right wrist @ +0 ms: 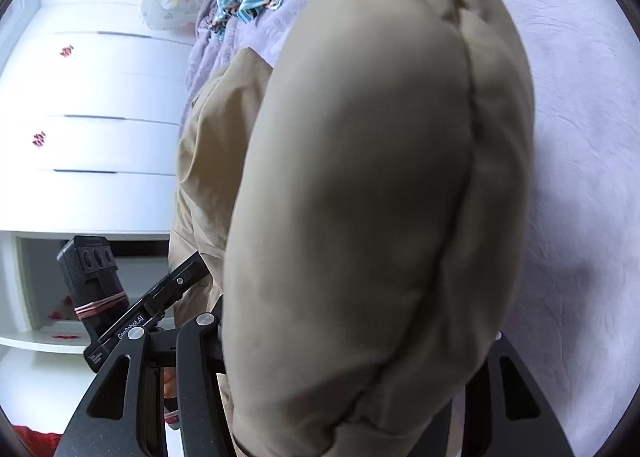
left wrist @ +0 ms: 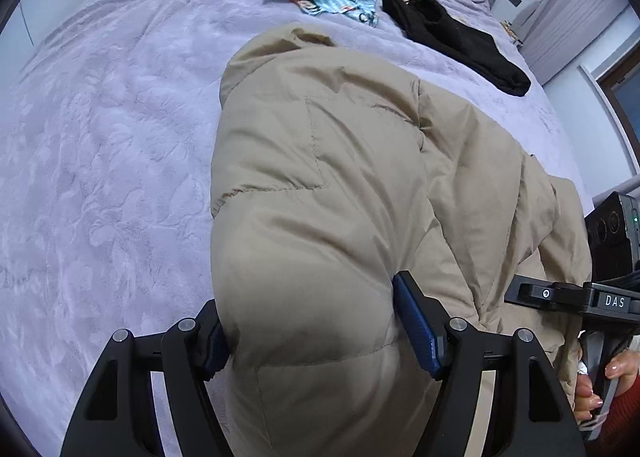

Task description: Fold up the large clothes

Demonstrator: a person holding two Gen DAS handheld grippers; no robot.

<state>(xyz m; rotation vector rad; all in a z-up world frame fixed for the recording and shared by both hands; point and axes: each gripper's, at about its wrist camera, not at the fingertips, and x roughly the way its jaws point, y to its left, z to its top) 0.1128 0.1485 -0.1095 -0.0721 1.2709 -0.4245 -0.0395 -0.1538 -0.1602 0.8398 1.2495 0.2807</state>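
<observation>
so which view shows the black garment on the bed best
The left wrist view. There the black fleecy garment lies in full sight on the lilac bedspread, beyond the puffy beige padded jacket. The right wrist view shows none of it; the jacket fills most of that picture.

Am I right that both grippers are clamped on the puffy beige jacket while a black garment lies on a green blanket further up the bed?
Not quite: the blanket is lilac, not green, as the left wrist view shows. The rest holds: left gripper and right gripper clamp the jacket, and the black garment lies beyond.
</observation>
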